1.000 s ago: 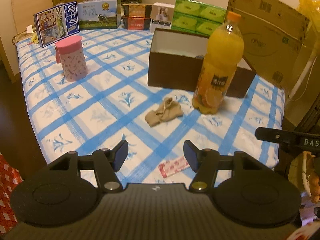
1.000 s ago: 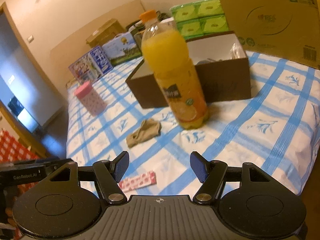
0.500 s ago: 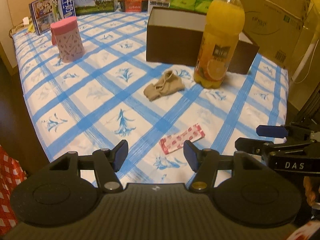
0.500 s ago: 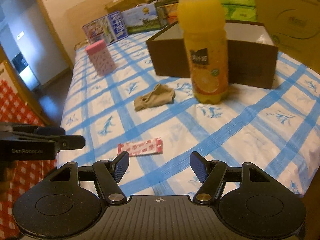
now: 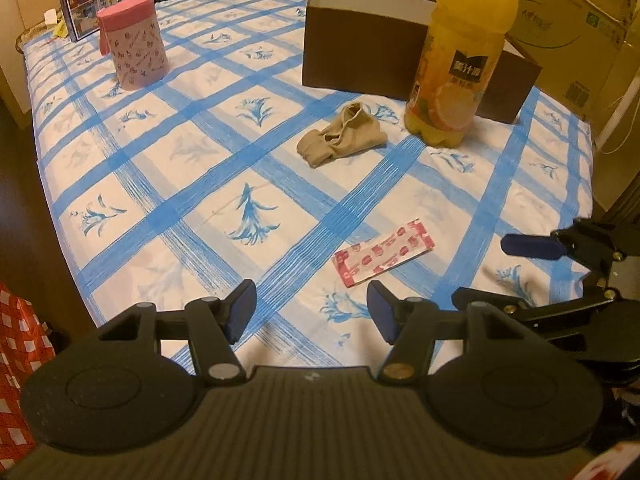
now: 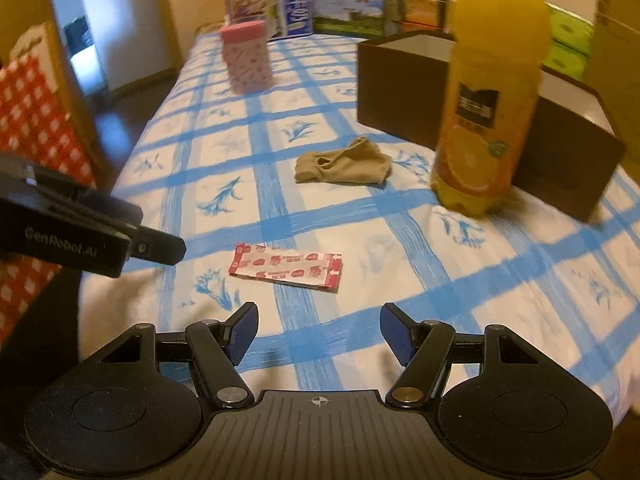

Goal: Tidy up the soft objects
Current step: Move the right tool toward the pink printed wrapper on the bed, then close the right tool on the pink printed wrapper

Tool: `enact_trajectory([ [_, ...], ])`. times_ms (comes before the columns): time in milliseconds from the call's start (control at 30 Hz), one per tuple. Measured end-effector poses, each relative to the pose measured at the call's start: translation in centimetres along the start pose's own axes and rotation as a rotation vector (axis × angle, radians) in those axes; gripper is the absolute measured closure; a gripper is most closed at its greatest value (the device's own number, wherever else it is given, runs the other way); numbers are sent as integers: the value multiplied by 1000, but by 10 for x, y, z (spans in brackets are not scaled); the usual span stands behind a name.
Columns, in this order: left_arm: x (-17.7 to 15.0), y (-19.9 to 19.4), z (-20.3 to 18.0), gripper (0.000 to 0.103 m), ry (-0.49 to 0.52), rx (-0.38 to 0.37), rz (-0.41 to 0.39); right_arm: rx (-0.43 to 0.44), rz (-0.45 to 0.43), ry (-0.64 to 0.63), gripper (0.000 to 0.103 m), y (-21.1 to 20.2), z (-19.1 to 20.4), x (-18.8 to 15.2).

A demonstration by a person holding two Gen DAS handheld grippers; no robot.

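The left gripper [image 5: 311, 312] stands well open with nothing between its 2 blue-padded fingers, tilted down over the bench [image 5: 168, 184]; the right gripper [image 6: 318, 334] is likewise wide open and empty, pitched down beside it. Just ahead of both lies a flat, rectangular red-and-white packet [image 5: 384, 258], crinkly at its ends. Farther ahead, well apart from either gripper, a limp, crumpled beige sock [image 5: 342, 136] rests on the cloth. Beyond it to the right stands a smooth plastic juice bottle [image 5: 460, 64], upright, just in front of an open dark-brown box [image 5: 360, 48]. Far ahead to the left stands a pink patterned cylindrical canister [image 5: 134, 42]. A blue-checked cloth with printed leaves covers the bench; cartons line its far edge.
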State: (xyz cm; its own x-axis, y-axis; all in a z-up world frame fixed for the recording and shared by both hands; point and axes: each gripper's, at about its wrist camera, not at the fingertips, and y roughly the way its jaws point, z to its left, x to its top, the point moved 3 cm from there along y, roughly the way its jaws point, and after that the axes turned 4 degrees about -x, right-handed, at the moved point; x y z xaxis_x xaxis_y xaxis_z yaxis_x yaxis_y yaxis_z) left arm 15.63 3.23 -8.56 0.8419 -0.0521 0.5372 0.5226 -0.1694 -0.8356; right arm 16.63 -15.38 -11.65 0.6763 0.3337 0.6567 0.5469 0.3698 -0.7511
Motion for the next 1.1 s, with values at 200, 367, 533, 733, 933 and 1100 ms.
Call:
enact_trajectory([
  [200,0,12,8,44,-13,3,22,13,-19,-135,36,20,0,2],
  [367,1,23,14,44,-22,11,37,50,-22,-224,36,36,-5,5],
  [533,3,32,20,44,-23,21,48,104,-18,-343,36,54,-2,13],
  [733,5,36,23,44,-21,26,50,153,5,-472,36,77,7,22],
  [933,5,40,29,44,-30,33,52,188,2,-515,36,90,14,29],
  [1100,5,41,30,44,-40,38,53,137,5,-446,36,94,13,35],
])
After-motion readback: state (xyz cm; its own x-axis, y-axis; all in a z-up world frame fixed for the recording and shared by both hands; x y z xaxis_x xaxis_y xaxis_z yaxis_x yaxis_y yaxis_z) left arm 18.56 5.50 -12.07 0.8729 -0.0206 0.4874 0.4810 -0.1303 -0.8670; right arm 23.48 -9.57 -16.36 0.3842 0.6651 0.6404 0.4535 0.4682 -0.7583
